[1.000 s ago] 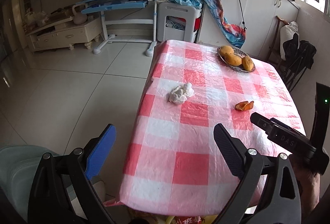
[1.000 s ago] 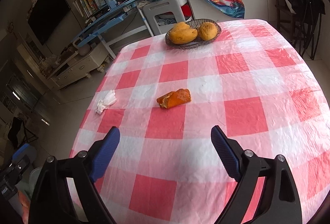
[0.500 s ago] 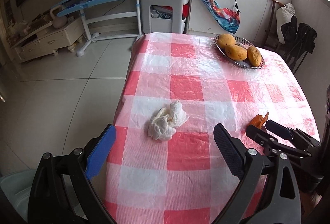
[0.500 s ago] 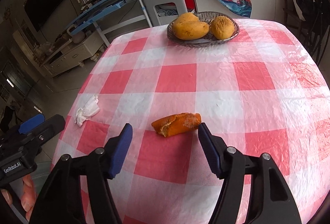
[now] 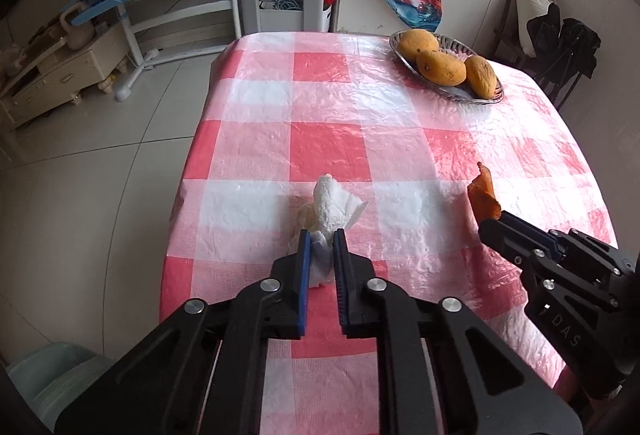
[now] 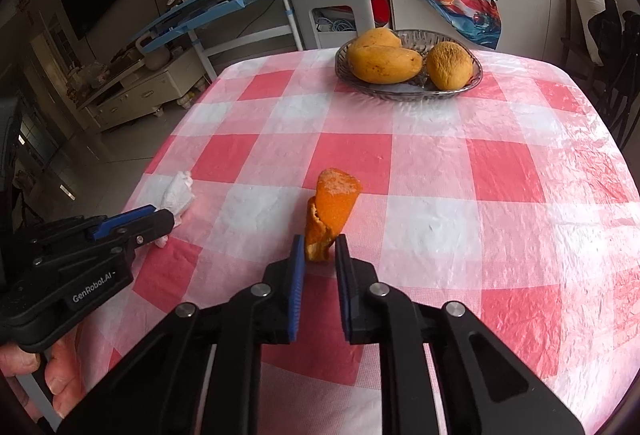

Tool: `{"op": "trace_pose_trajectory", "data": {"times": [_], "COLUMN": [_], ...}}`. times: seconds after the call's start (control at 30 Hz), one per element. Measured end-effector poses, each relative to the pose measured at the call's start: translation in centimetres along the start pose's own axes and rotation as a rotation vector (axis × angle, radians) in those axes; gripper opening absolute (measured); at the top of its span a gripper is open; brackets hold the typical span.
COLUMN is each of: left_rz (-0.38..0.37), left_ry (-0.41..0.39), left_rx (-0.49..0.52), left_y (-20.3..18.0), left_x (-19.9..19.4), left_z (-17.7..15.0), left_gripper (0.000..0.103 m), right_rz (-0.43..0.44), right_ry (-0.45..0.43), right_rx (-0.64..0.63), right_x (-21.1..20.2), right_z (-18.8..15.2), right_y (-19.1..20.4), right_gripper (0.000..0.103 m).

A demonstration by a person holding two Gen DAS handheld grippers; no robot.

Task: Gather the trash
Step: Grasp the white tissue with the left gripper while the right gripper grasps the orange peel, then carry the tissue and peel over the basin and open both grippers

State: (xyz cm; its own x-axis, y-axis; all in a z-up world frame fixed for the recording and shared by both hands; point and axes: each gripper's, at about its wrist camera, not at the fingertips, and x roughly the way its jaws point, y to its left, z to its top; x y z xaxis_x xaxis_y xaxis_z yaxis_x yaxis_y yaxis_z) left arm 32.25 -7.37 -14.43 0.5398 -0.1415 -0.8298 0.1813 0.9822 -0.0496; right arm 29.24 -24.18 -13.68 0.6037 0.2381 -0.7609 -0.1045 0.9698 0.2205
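The left gripper has its jaws clamped on a crumpled white tissue at lower centre of the left wrist view, resting on the red-and-white checked tabletop. The right gripper has its jaws clamped on an orange peel at the centre of the right wrist view, standing on end. Both pairs of jaws have just been closing. A bowl of mangoes sits in the upper part of that frame

Closed, both since a second ago: left hand-held gripper now pinching the tissue, right hand-held gripper pinching the peel, tipped up toward 12 o'clock.
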Motion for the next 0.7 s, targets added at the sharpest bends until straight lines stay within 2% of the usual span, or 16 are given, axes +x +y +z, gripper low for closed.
{"op": "trace_pose_trajectory", "data": {"times": [0.17, 0.4, 0.7], "left_rz": [-0.024, -0.106, -0.091], "left_ry": [-0.058, -0.125, -0.170], "left_rx": [0.016, -0.031, -0.012], "left_y": [-0.8, -0.7, -2.0], "left_x": [-3.0, -7.9, -12.1], "left_z": [-0.8, -2.8, -6.8], "left_gripper": [0.007, 0.007, 0.007], "right_rz": [0.039, 0.121, 0.193], "right_ry": [-0.047, -0.102, -0.130], "right_rx": [-0.008, 0.042, 0.081], "right_x": [-2.1, -6.7, -11.7], "right_z": [-0.5, -2.6, -6.7], "right_y": [0.8, 0.8, 0.7], "right_gripper": [0.013, 0.013, 0.013]}}
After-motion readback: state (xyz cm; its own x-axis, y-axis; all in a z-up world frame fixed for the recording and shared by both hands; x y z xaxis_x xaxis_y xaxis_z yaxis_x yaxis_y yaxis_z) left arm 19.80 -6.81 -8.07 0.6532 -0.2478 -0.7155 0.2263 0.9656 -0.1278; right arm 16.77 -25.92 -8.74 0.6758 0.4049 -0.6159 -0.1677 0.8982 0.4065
